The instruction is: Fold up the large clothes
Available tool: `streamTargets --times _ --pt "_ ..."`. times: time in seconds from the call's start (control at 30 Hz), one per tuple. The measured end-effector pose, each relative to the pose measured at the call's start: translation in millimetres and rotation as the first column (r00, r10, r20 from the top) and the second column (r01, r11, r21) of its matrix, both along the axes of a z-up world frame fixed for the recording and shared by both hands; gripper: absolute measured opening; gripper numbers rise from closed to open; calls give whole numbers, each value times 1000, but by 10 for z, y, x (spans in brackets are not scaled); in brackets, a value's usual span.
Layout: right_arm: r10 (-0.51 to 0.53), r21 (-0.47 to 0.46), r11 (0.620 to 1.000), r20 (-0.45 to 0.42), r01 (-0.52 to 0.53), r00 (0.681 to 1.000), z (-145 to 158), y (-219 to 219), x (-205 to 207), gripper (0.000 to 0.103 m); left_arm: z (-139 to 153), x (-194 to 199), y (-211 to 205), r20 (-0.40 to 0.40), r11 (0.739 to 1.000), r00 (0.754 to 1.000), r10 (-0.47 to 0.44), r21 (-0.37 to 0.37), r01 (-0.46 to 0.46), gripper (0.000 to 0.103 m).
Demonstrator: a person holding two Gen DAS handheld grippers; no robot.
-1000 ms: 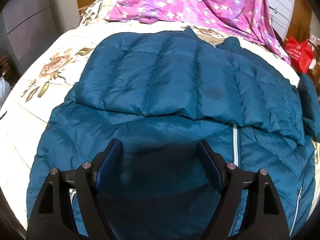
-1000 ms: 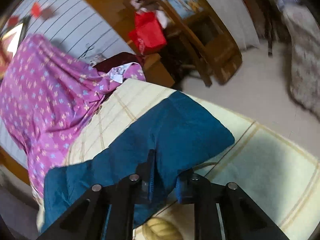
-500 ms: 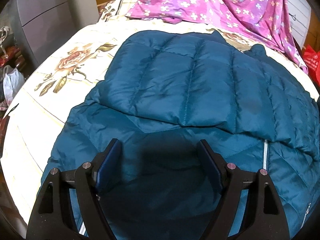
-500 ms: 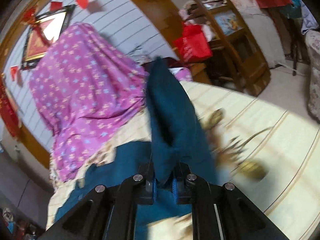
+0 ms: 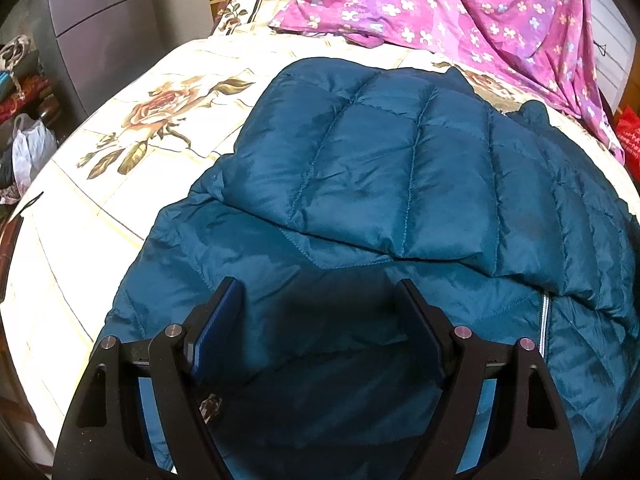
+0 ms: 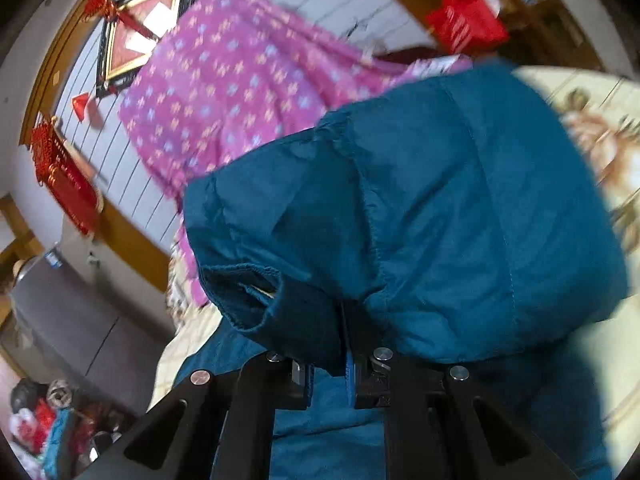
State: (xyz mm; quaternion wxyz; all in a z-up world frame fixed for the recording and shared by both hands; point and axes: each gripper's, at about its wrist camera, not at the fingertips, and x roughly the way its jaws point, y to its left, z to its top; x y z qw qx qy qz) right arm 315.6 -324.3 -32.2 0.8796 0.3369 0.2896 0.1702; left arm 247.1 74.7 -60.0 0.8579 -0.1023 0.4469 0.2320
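A large teal quilted puffer jacket [image 5: 384, 200] lies spread on the bed, one sleeve folded across its body, a zipper [image 5: 543, 320] showing at the right. My left gripper [image 5: 320, 320] hovers open just above the jacket's near part, nothing between its fingers. In the right wrist view my right gripper [image 6: 340, 356] is shut on the jacket's other sleeve [image 6: 440, 220], lifted off the bed. The sleeve's cuff opening [image 6: 244, 296] hangs to the left of the jaws, and the sleeve blocks most of that view.
A cream bedspread with rose print [image 5: 120, 152] covers the bed. A purple flowered cloth [image 5: 460, 8] lies at the head end. A red bag [image 6: 468, 20] and wooden furniture stand to the right; grey cabinets [image 5: 100, 32] and floor clutter [image 6: 48, 432] sit to the left.
My right gripper has lifted the sleeve off the bedspread and swung it leftward over the jacket. The left gripper's view slid slightly across the jacket; its jaws stayed open.
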Motion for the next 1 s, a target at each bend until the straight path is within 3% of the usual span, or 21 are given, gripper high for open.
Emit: streamTargets --times 0.13,0.33,0.6,0.77,0.87,0.93,1.0 --pt "78 27 997 -20 -77 997 -101 336 89 11 -28 23 -2 -12 1000 1000 -6 6 7 79" --pt "217 -54 974 -24 -218 976 -110 894 96 11 -49 34 -8 -19 1000 1000 -8 24 8 79" --pt "404 -144 904 -25 -404 914 -109 1582 81 11 -75 37 -8 -23 1000 1000 -11 21 11 80" --pt "464 -206 864 -30 -460 885 -149 1798 65 12 -74 39 -7 -22 1000 1000 -11 18 11 80" --pt "429 -219 876 -52 -430 902 -182 1735 136 29 -73 39 -7 -22 1000 1000 -10 18 10 80" --pt "425 -208 881 -41 -424 904 -187 1704 143 60 -73 37 -6 -22 1000 1000 -10 17 11 80" --pt "427 -227 877 -37 -424 903 -161 1709 131 73 -73 36 -4 -21 1000 1000 -9 15 10 80"
